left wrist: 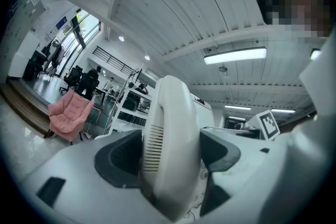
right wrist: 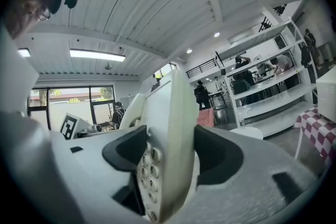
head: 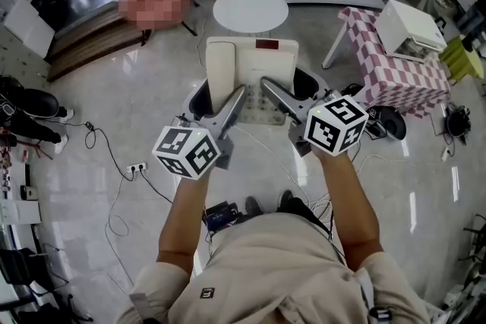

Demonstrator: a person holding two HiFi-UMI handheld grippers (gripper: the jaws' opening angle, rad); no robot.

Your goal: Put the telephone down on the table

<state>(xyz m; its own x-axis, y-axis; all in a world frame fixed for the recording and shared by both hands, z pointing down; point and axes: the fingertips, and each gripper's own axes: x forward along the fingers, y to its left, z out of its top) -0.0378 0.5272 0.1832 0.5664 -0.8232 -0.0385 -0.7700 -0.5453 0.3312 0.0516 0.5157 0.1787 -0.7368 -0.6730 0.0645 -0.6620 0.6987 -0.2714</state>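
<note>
- Head view: the telephone (head: 250, 72) is in the air above the floor, near the round white desk (head: 250, 9) and not on it. The left hand-held gripper (head: 220, 101) and the right hand-held gripper (head: 287, 91) carry it between them.
- Left gripper view: the left hand-held gripper is clamped on the telephone's handset (left wrist: 173, 128), with both pads pressing on it.
- Right gripper view: the right hand-held gripper grasps the telephone's edge beside the keys (right wrist: 148, 160).

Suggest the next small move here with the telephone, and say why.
Probably carry the telephone forward, kept level, toward the round white table. The left hand-held gripper is clamped on its handset side and the right hand-held gripper on its keypad edge. It hangs over bare floor, with the table ahead of it, not under it.
</note>
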